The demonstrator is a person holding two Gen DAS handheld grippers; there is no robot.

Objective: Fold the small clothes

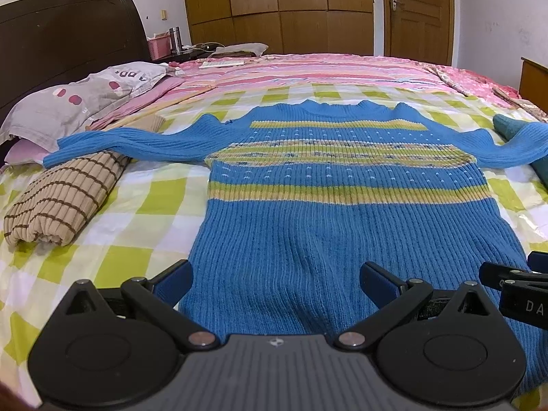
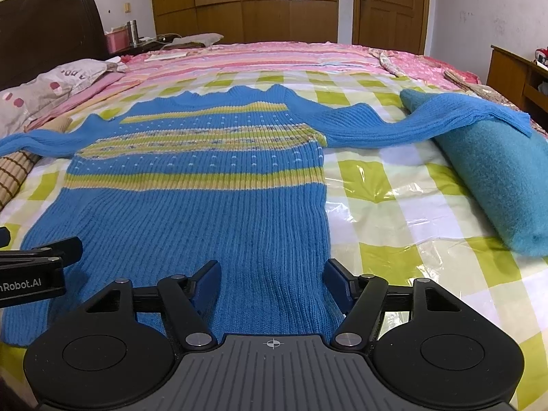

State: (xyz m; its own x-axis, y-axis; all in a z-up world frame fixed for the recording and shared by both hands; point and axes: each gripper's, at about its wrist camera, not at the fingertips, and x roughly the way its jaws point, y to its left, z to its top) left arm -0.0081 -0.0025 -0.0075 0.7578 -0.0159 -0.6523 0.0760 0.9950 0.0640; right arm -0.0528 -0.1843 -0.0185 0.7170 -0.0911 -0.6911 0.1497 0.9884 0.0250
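On the bed (image 1: pixel 144 212) lie 3 knitted garments: 1 blue striped sweater (image 1: pixel 342 205) spread flat, 1 folded beige striped one (image 1: pixel 65 198), 1 rolled teal one (image 2: pixel 496 178). There is 1 pillow (image 1: pixel 68 102), and 2 tongs (image 1: pixel 275 284) (image 2: pixel 272 277) show.

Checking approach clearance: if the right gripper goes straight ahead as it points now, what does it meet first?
Likely the blue sweater: the open right gripper has its fingers over the hem, aimed along the body toward the collar. Height above the knit is unclear.

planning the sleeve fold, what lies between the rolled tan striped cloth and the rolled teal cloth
The blue sweater spans that stretch, laid flat; its sleeves drape onto the tan striped roll and the teal roll. Each wrist view shows one end.
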